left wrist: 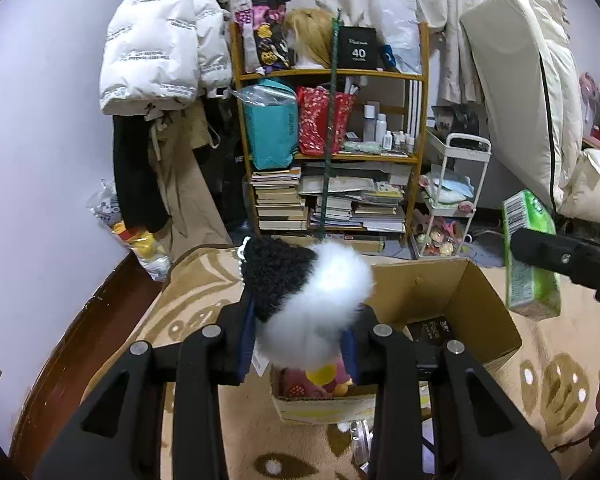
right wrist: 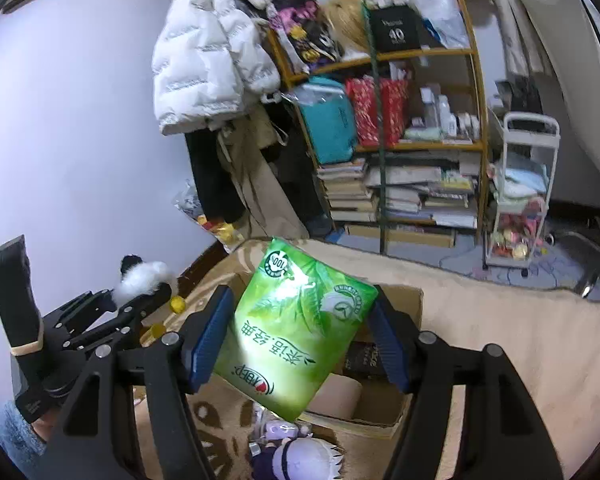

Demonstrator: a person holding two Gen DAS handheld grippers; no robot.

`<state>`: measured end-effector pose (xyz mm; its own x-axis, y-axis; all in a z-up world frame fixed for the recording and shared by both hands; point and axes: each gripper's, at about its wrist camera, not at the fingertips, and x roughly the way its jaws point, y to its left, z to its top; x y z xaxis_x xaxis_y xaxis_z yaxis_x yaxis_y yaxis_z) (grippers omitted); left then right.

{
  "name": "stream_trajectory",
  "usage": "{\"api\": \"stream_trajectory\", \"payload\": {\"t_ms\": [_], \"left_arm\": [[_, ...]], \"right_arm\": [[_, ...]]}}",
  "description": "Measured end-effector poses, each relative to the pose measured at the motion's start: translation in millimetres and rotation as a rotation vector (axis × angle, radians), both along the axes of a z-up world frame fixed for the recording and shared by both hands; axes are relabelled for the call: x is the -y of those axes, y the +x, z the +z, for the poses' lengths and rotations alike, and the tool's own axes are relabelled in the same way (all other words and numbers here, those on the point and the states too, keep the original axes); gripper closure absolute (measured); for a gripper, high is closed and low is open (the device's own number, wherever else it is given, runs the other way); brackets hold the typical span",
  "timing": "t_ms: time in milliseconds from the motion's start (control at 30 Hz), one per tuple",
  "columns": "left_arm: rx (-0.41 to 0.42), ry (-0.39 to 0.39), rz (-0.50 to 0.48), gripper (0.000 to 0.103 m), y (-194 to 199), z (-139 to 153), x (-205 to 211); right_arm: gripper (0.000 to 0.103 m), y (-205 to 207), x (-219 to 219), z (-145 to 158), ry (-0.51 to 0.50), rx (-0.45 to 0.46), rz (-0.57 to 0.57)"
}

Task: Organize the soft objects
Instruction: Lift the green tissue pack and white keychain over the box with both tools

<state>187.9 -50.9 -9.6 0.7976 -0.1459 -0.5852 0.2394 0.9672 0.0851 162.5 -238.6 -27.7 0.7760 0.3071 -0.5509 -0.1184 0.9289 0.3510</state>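
From my left wrist camera, my left gripper (left wrist: 300,336) is clamped on a fluffy black-and-white plush toy (left wrist: 308,284), held above the open cardboard box (left wrist: 476,296) on the tan patterned rug (left wrist: 204,300); the green tissue pack (left wrist: 530,256) shows at the right edge, over the box's far side. From my right wrist camera, my right gripper (right wrist: 296,340) grips that tissue pack (right wrist: 296,328) between its blue pads (right wrist: 210,340), tilted, above the box (right wrist: 400,308), with a purple-haired plush doll (right wrist: 300,458) on the rug below.
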Motion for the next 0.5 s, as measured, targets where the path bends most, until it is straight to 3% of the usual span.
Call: {"api": "stream_trajectory", "payload": {"t_ms": [133, 500], "left_arm": [[-0.060, -0.014, -0.035, 0.069, 12, -13, 5], [-0.093, -0.009, -0.080, 0.068, 20, -37, 18]], "right_arm": [[0.031, 10, 6, -21, 0.006, -0.038, -0.019], [0.031, 20, 5, -54, -0.014, -0.108, 0.002]]}}
